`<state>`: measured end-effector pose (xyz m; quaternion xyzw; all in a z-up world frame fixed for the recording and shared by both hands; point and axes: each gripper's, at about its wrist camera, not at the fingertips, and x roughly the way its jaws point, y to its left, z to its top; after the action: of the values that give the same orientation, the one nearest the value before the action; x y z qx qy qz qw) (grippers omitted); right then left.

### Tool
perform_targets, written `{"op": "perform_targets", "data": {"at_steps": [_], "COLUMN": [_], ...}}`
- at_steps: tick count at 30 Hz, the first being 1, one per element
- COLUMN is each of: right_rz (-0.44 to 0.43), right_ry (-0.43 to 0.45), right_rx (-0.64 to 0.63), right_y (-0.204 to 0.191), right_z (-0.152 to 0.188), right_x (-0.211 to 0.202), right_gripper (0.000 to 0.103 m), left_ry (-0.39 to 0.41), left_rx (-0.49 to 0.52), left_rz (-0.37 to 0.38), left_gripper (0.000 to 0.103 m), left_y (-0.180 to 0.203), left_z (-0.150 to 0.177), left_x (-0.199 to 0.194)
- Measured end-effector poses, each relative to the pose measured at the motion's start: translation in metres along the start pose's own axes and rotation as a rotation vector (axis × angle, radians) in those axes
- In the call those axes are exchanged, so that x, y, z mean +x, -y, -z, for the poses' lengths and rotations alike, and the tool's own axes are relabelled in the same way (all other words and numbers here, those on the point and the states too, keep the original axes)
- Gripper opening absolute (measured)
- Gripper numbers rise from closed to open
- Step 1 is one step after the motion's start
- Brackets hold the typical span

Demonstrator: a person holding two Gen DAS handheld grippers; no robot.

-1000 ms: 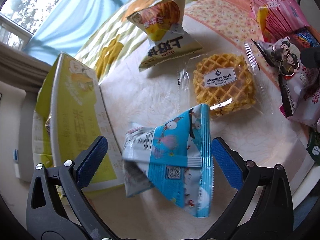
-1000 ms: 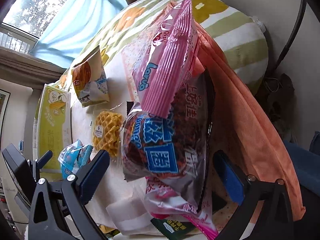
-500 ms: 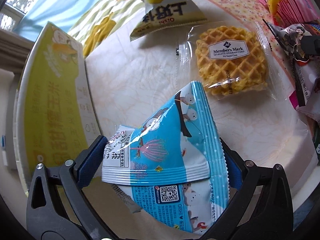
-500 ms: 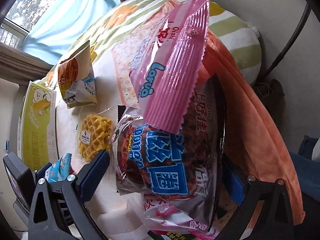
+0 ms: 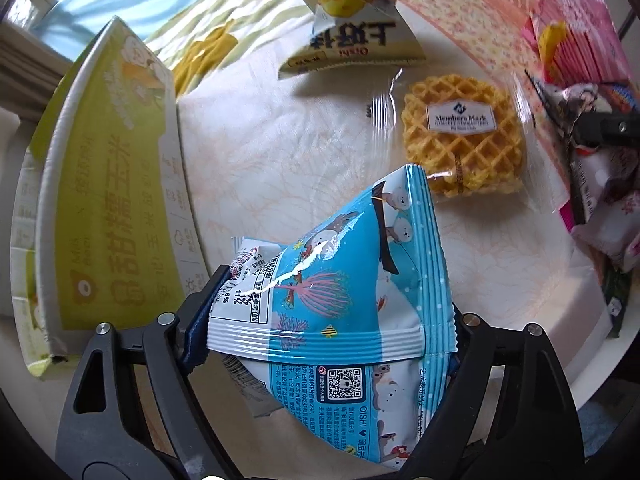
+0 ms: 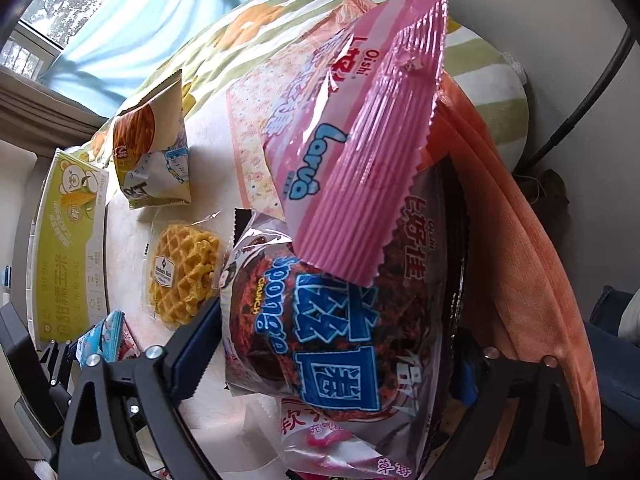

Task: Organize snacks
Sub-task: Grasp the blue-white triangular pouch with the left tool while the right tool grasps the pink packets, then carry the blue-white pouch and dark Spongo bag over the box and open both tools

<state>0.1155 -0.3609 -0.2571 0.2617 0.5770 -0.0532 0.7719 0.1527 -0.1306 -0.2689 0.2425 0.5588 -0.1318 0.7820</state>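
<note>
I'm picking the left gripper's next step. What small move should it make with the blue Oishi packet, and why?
Probably a short lift straight up. The left gripper has both pads against the blue Oishi packet, so the grip looks made, and the packet's lower end seems to rest on the table. Raising it first should clear the Member's Mark waffle before carrying.

blue packet [image 5: 344, 280] hides the left tongs' [image 5: 320, 312] right pad; brown bag [image 6: 340, 320] hides the right tongs' [image 6: 332, 344] far pad; yellow bag [image 5: 348, 12] cropped at top.
</note>
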Motion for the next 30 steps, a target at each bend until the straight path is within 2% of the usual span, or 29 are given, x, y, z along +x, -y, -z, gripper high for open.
{"op": "perform_targets", "data": {"at_steps": [5,7,19,30], "right_rz": [-0.020,-0.019,-0.064,-0.127], "right_ry": [-0.009,-0.007,0.021,0.048], "right_rx": [-0.026,-0.035,-0.056,-0.175], "right_y": [0.000,0.000,-0.003,-0.034], "right_z": [0.000,0.000,0.008,0.019], "right_x": [0.000,-0.004,-0.038,-0.077], "right_gripper": [0.075,0.074,0.073,0.073], "left_ry": [0.017,0.027,0.109,0.221], "left_rx": [-0.011,-0.018,-0.056,-0.133], "left_rz": [-0.002,-0.002,-0.019,-0.045], "left_gripper": [0.082,0.082,0.082,0.082], "left_y": [0.000,0.002,0.004,-0.002], "left_z": [-0.002,-0.001,-0.007,-0.006], "left_x": [-0.011,-0.017,-0.062,-0.115]}}
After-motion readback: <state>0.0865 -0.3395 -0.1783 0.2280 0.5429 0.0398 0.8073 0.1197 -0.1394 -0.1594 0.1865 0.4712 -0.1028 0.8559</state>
